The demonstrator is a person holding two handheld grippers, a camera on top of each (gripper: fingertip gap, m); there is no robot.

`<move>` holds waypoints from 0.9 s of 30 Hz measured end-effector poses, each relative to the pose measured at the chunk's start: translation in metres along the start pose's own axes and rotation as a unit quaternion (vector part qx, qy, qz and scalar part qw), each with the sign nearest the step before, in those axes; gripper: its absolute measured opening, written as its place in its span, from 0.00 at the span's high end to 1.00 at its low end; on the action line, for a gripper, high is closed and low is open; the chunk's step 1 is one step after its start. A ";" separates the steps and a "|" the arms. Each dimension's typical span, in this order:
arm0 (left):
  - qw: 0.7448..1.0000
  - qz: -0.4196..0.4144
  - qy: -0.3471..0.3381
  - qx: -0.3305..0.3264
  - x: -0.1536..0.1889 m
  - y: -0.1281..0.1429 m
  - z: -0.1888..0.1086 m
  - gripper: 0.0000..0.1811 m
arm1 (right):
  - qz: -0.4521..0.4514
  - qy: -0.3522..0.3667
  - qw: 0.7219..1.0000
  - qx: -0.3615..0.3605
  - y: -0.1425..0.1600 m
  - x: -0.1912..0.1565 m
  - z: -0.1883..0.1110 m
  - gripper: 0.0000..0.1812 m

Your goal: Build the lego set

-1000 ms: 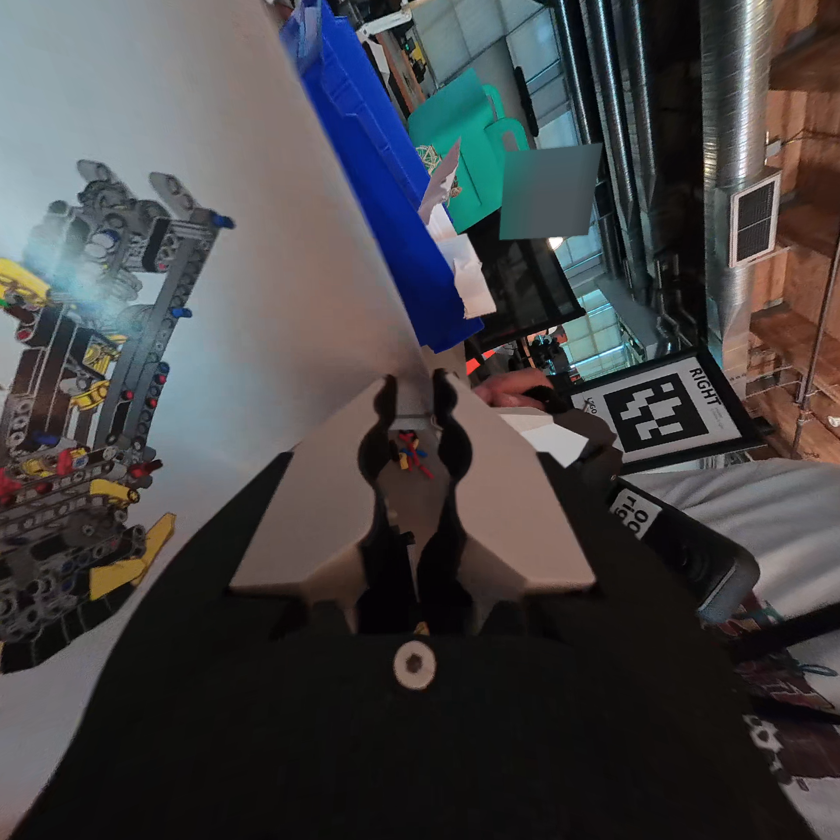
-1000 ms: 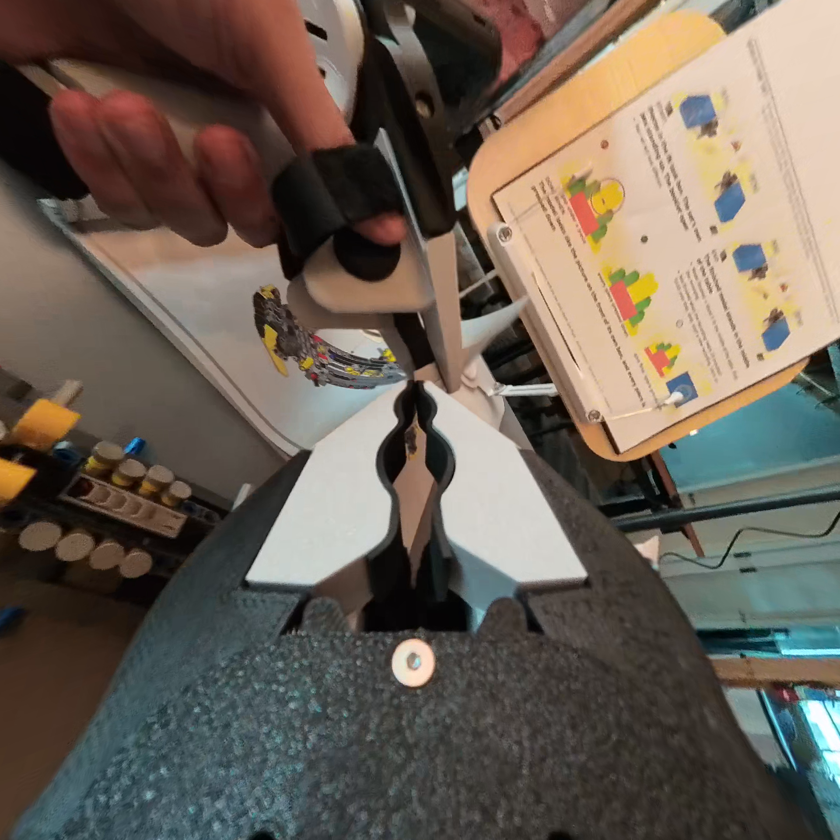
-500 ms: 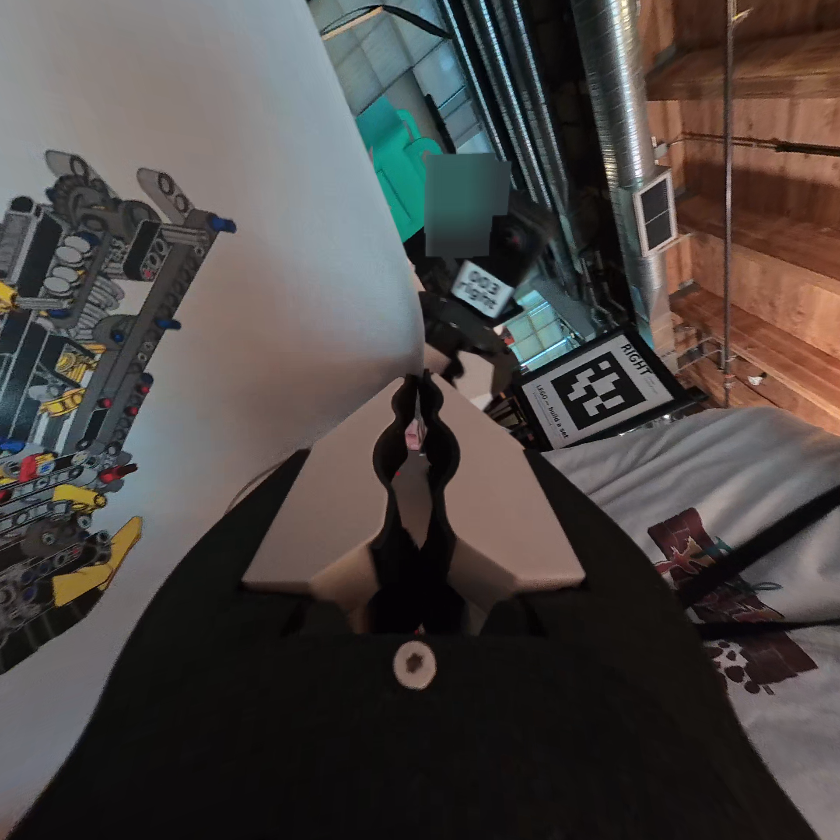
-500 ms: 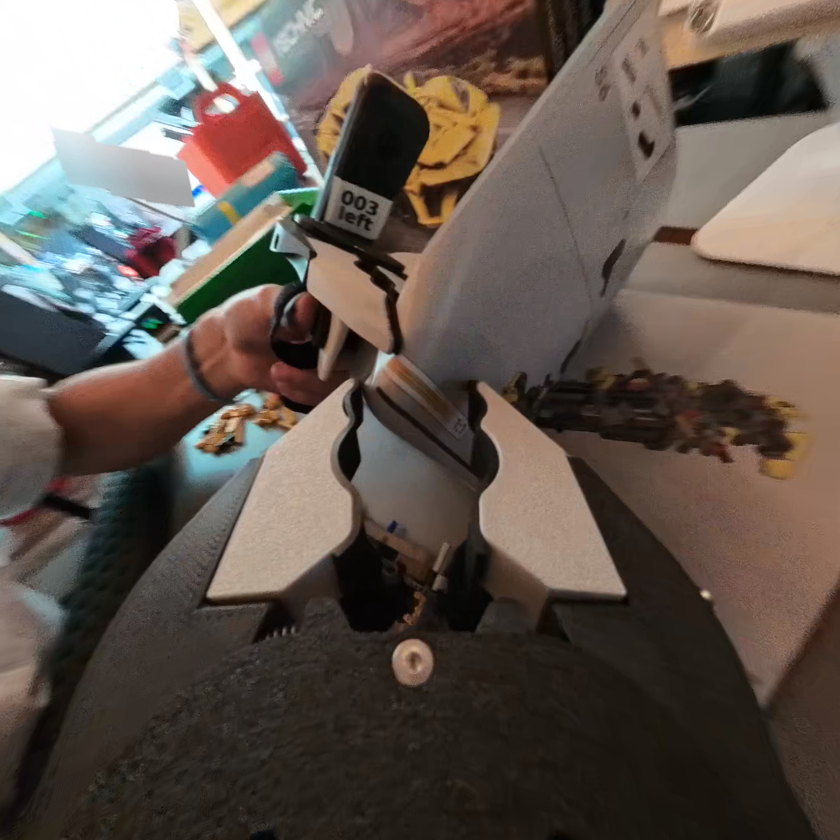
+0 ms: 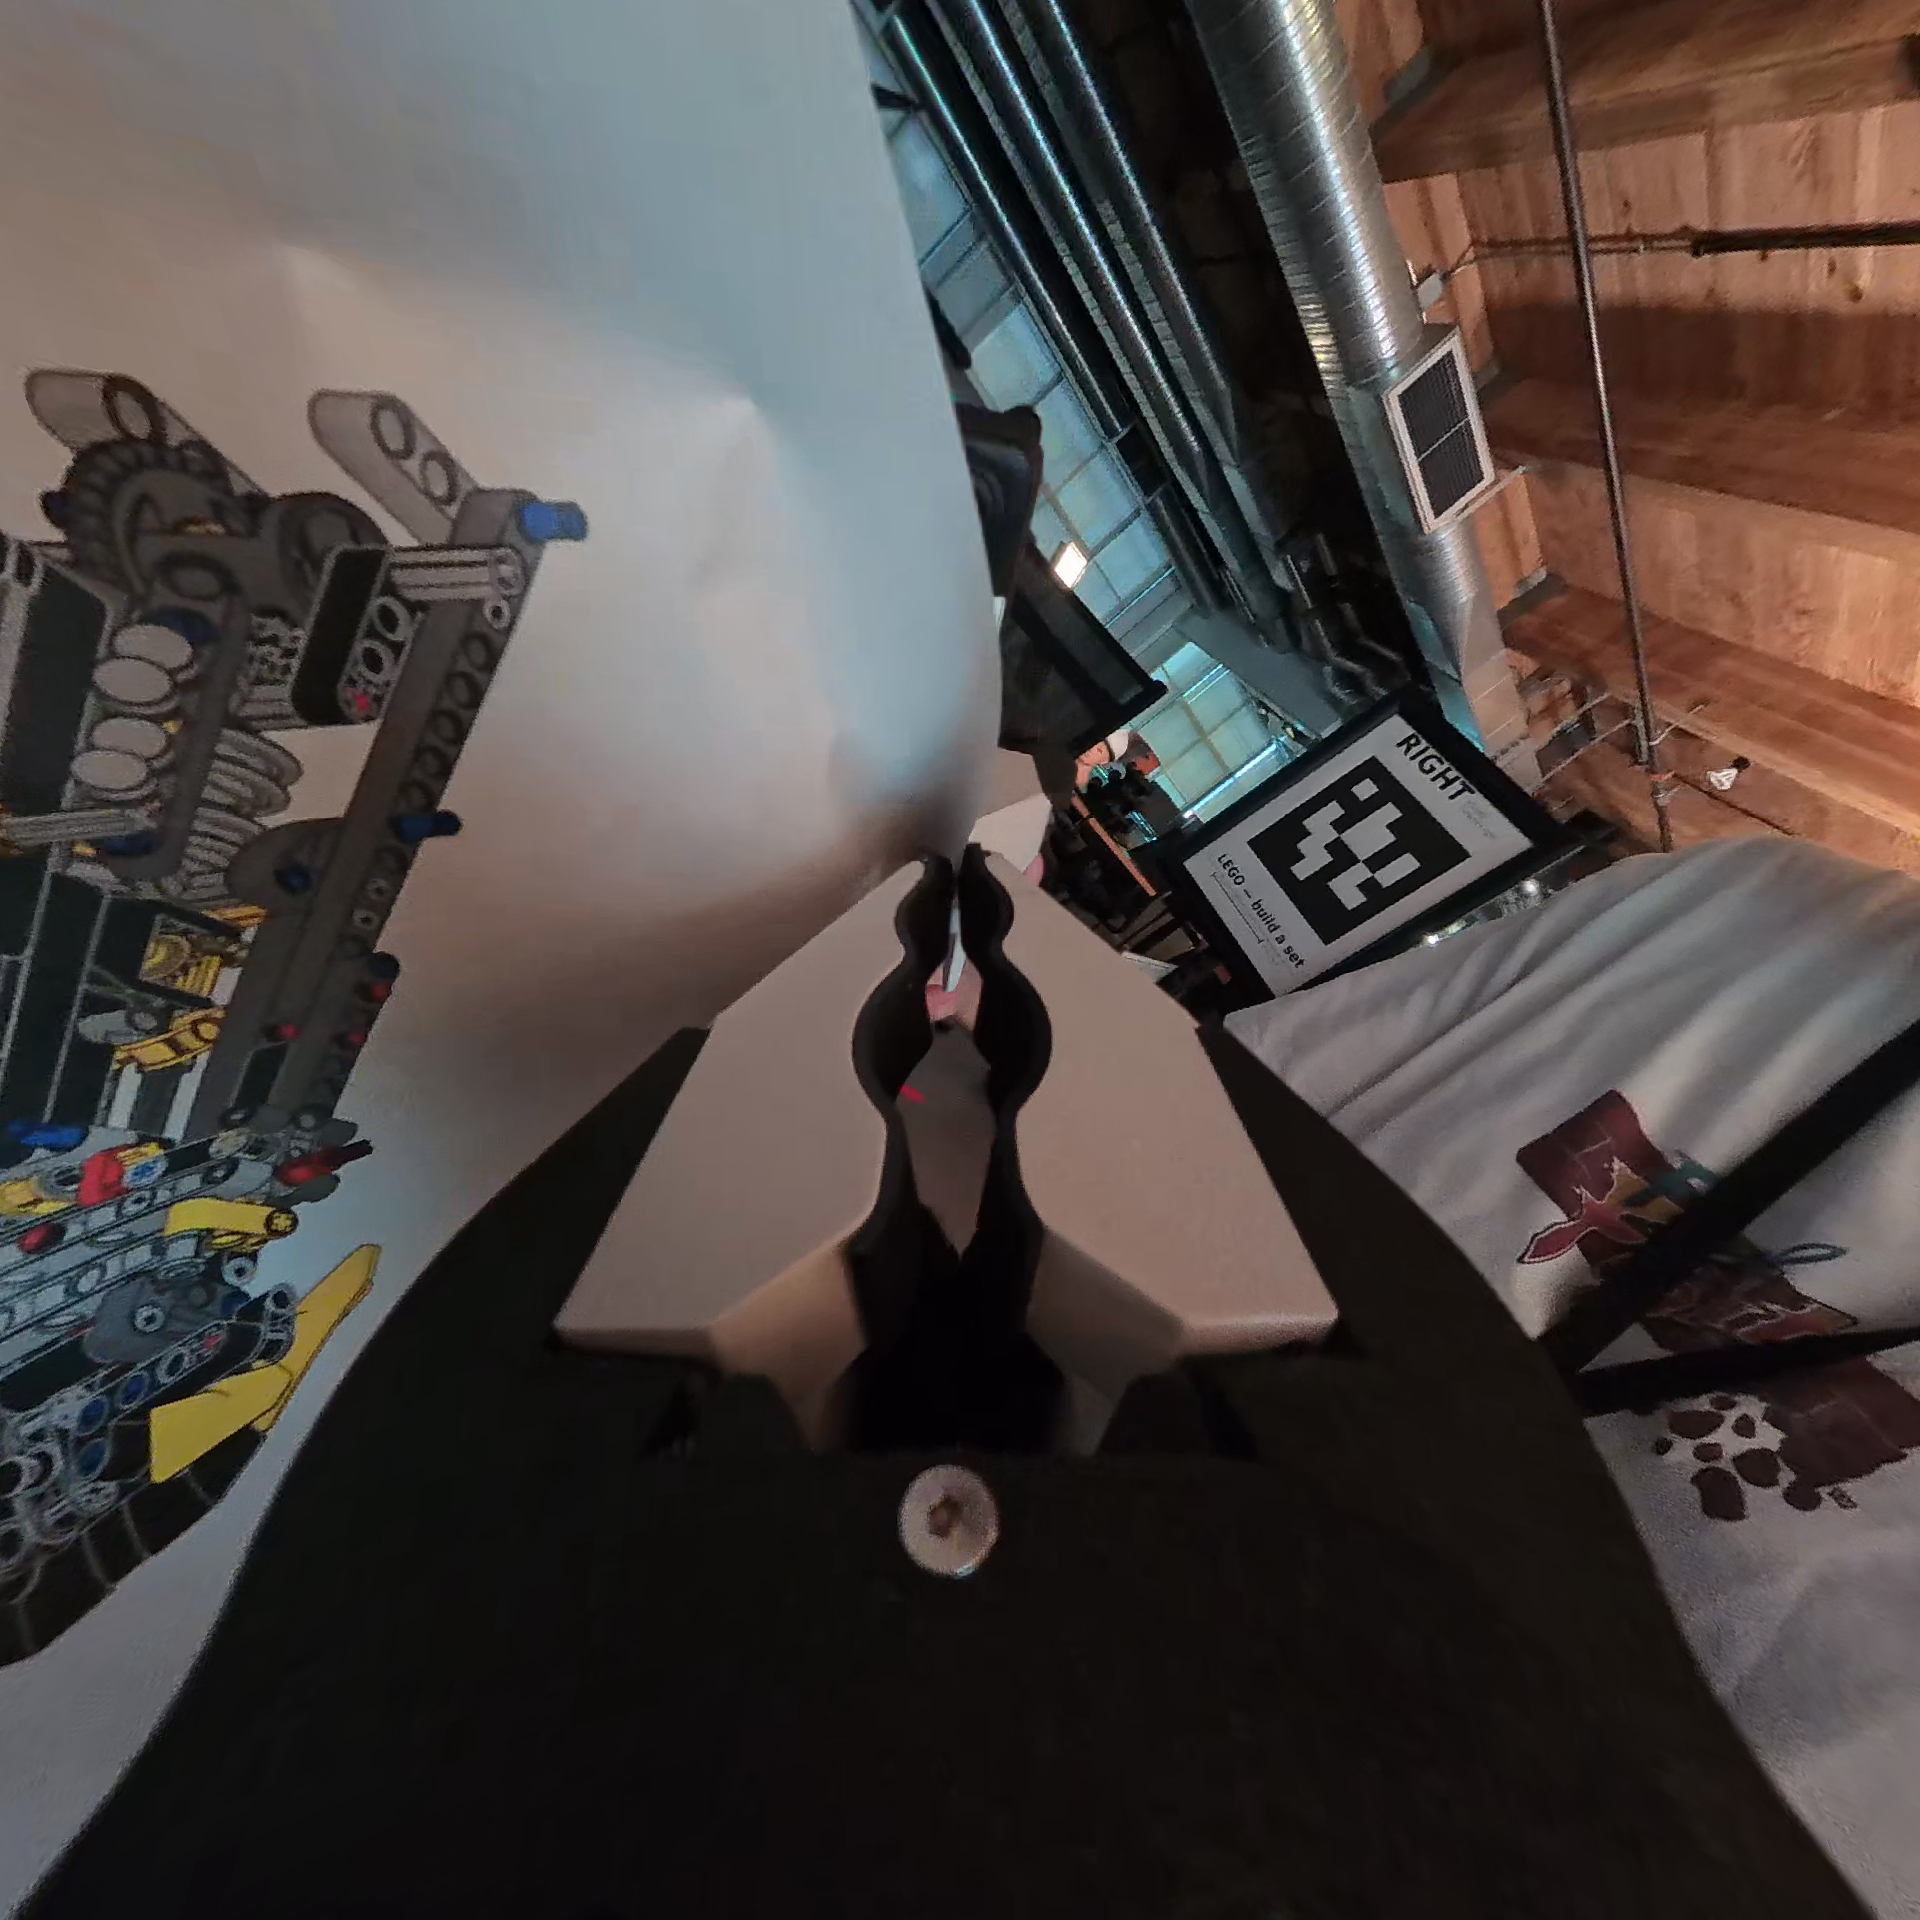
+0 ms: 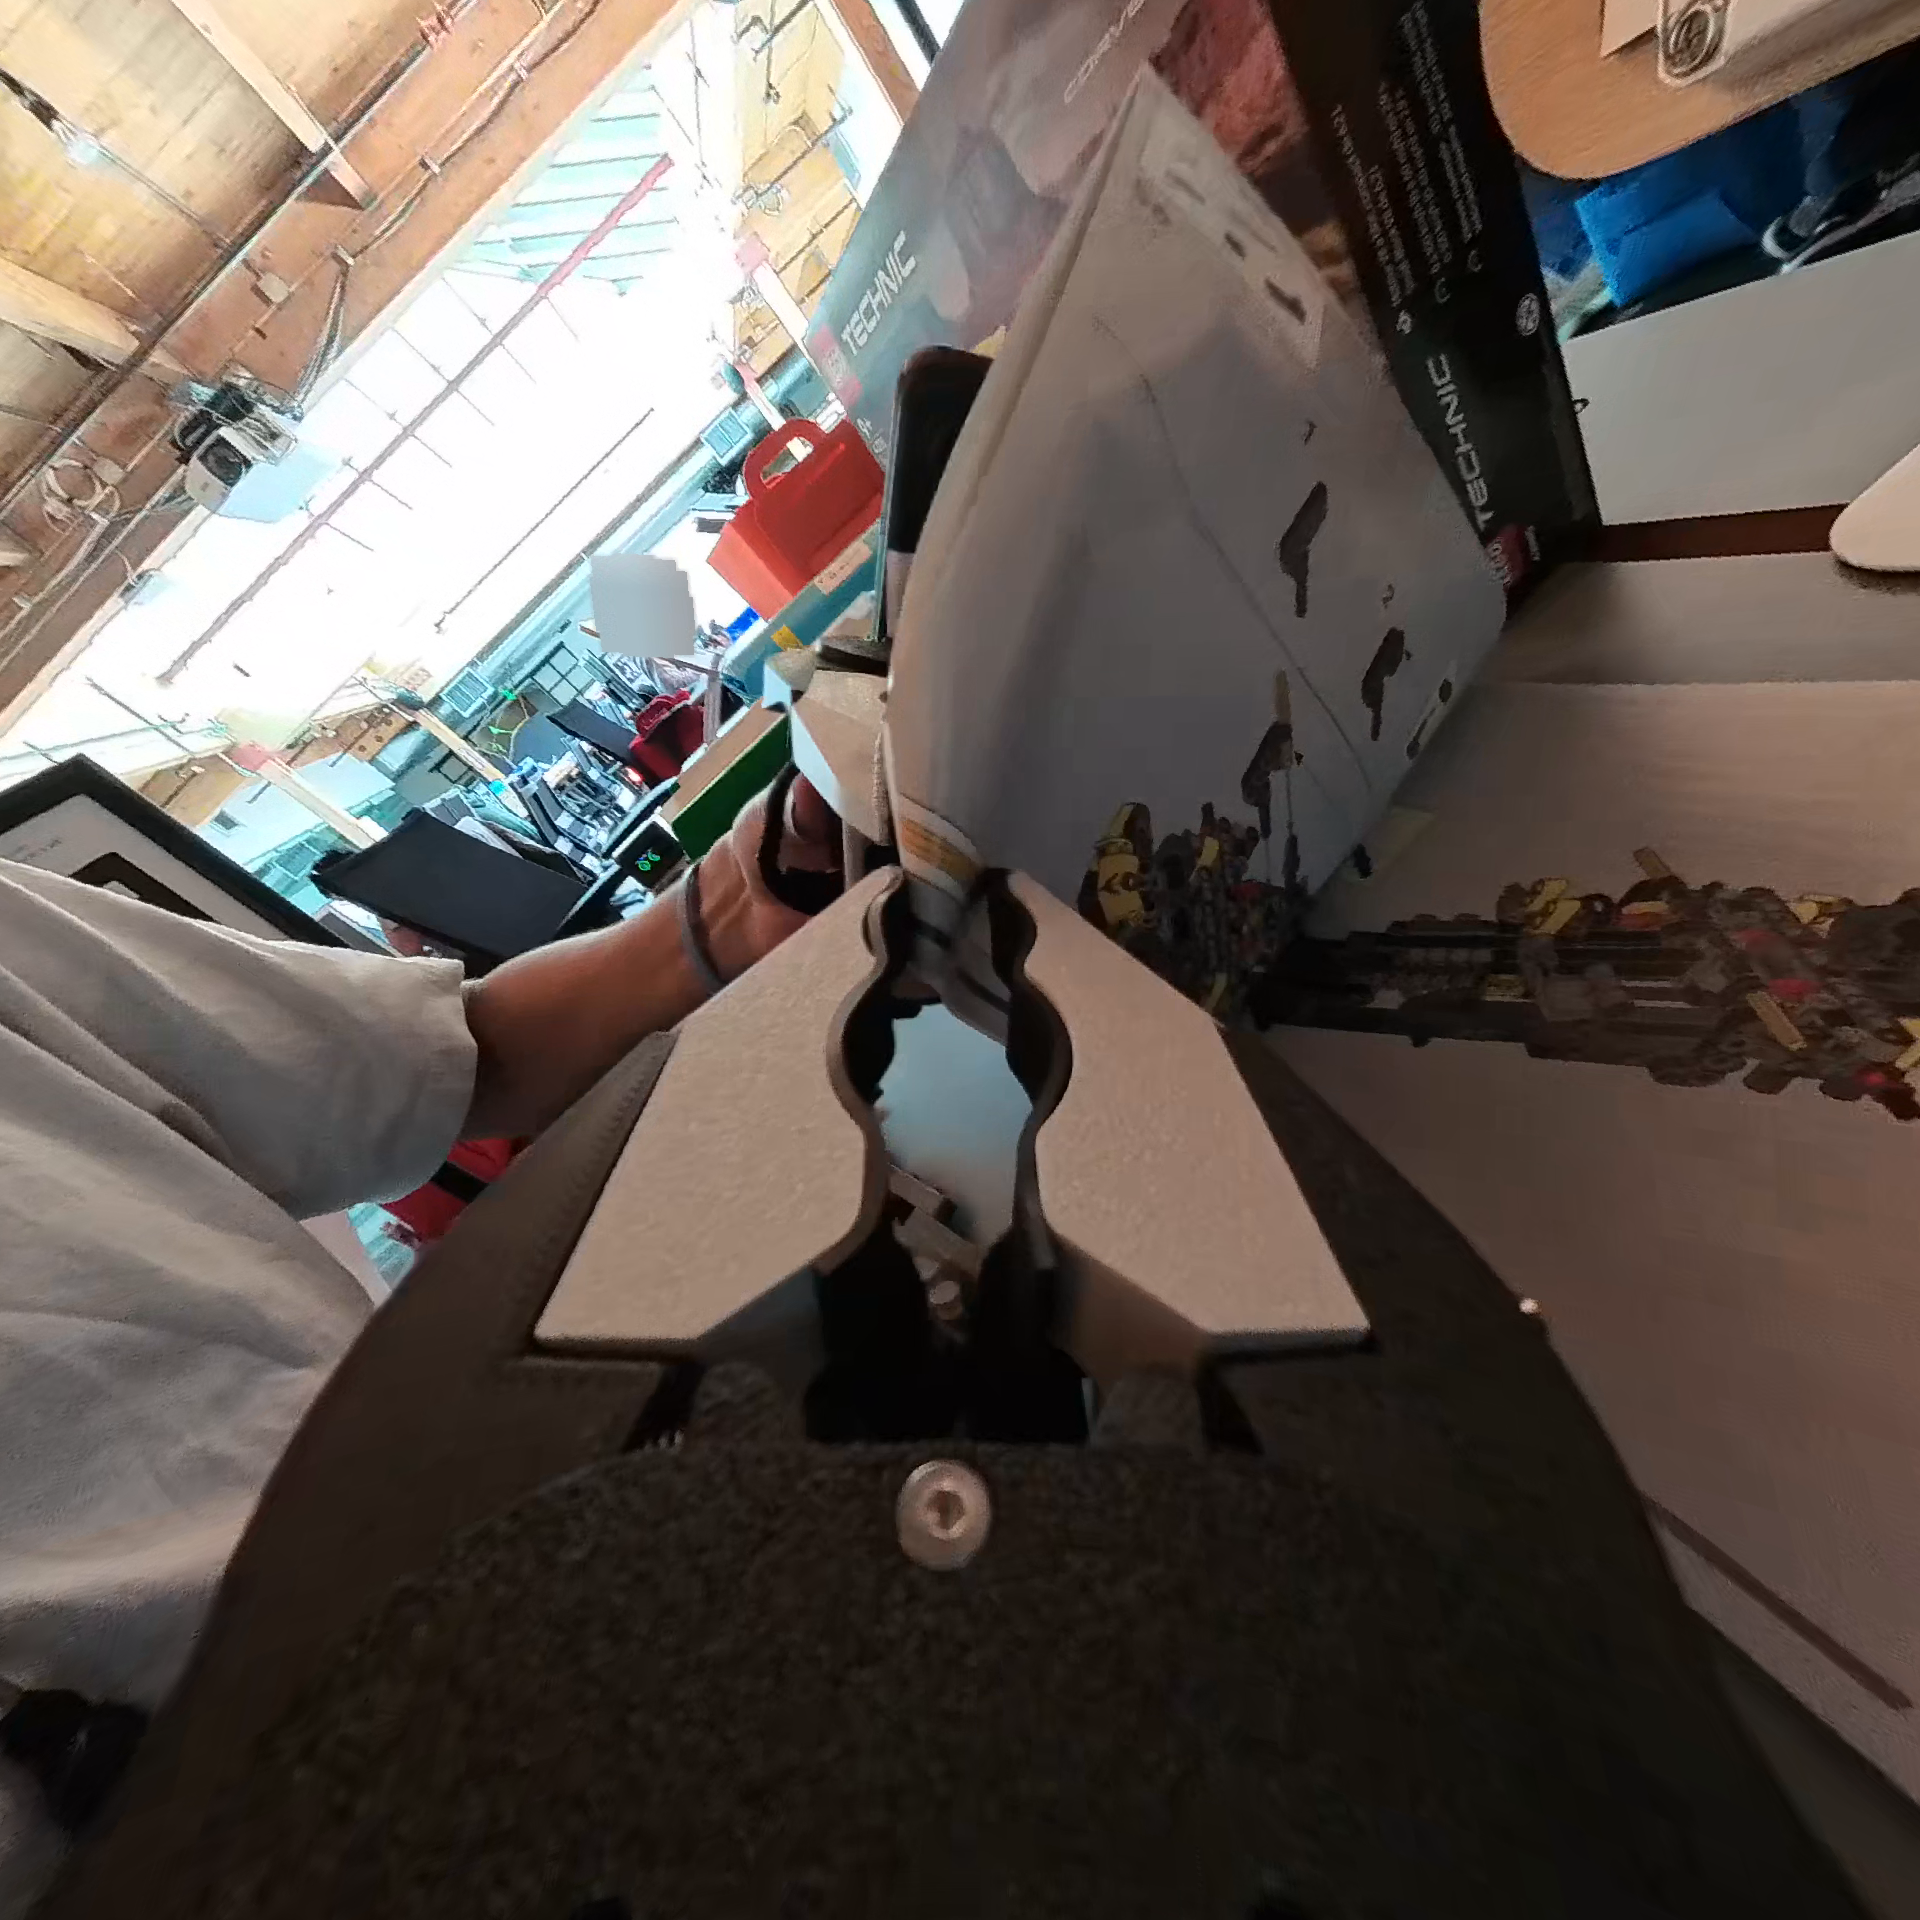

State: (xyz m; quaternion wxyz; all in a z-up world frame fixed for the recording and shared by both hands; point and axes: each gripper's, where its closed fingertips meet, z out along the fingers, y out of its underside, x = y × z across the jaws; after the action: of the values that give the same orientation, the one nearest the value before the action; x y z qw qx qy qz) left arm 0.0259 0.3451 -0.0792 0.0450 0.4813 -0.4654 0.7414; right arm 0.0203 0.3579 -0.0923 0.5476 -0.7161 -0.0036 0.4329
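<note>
The lego instruction booklet is open, and its pages show printed pictures of the model. In the left wrist view, my left gripper [image 5: 954, 871] is shut on the edge of one lifted page [image 5: 644, 540], which curves up to the left. In the right wrist view the same page [image 6: 1164, 582] stands upright, with the left gripper [image 6: 920, 457] and a hand [image 6: 758, 873] behind it. My right gripper [image 6: 951, 899] has its jaws closed on the booklet's stack of pages [image 6: 940, 873] at the corner. The flat open page [image 6: 1662, 966] lies to the right.
The dark lego box [image 6: 1455, 312] stands behind the booklet on the table [image 6: 1714, 623]. A framed black-and-white marker sign [image 5: 1351, 842] stands ahead of the left gripper. A person's light sleeve [image 6: 208, 1039] fills the left side, and a red bag [image 6: 800, 509] sits far behind. My left and right fingertips are right by each other.
My right gripper's jaws went from wide open to closed on the booklet's page stack. My left gripper kept hold of the page and lifted it more upright.
</note>
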 end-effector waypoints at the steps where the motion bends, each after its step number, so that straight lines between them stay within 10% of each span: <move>1: 1.000 0.000 0.000 0.000 0.000 0.000 0.000 1.00 | 0.004 -0.006 1.000 0.001 0.000 -0.001 0.000 0.92; 15: 0.999 -0.008 -0.033 -0.003 -0.003 0.004 -0.022 1.00 | 0.016 0.051 0.999 0.013 -0.001 0.021 -0.008 0.87; 19: 0.999 -0.014 -0.037 -0.004 -0.005 0.007 -0.024 1.00 | 0.005 0.007 1.000 -0.020 0.007 0.002 0.004 0.72; 27: 1.000 -0.025 -0.017 -0.004 -0.002 0.009 -0.017 1.00 | 0.035 -0.007 0.999 -0.013 0.011 0.004 0.010 0.91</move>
State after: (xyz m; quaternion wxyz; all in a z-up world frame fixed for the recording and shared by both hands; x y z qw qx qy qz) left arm 0.0112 0.3530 -0.0889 0.0576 0.5051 -0.4570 0.7298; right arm 0.0111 0.3635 -0.1037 0.5225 -0.7200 0.0119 0.4565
